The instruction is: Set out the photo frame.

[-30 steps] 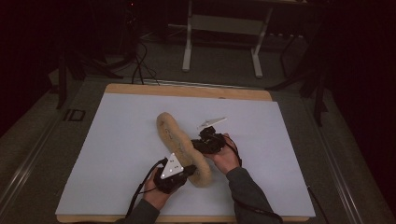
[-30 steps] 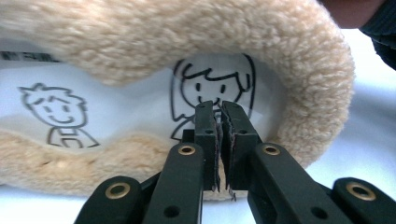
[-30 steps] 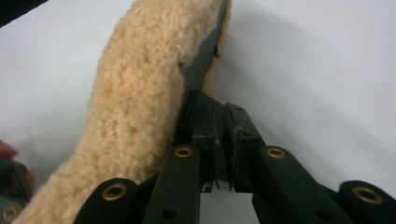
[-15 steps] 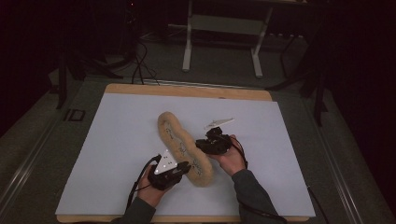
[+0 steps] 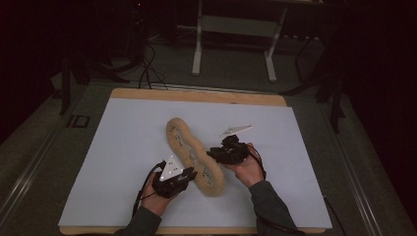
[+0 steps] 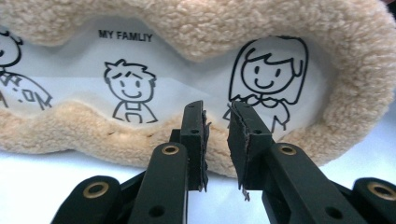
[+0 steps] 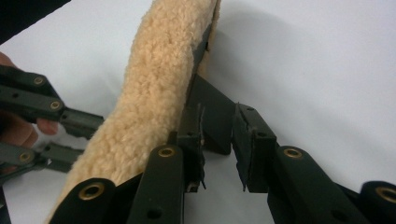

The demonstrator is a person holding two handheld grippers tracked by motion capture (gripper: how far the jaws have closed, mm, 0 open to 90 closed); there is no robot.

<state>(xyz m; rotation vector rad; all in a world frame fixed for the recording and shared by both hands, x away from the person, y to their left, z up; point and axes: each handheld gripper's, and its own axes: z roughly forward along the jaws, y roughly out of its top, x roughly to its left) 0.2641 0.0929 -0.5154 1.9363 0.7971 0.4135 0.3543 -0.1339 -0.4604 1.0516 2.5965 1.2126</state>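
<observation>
Jaws of left gripper [image 6: 217, 140] slightly parted, just been opening, nothing pinched; fleece-trimmed "MY FAMILY" photo frame [image 6: 196, 28] right ahead of tips, on white table cover [image 5: 123, 147]. Right gripper [image 7: 218, 140] jaws likewise just been opening, gap empty; frame's fleecy edge against outside of its left jaw.

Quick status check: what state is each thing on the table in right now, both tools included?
Fleece photo frame: lying flat on the table, picture side up, unheld.
Left tool: jaws just opening, small gap, nothing between them, at the frame's near edge.
Right tool: jaws just opening, nothing gripped, beside the frame's back.
White table: bare around the frame.
</observation>
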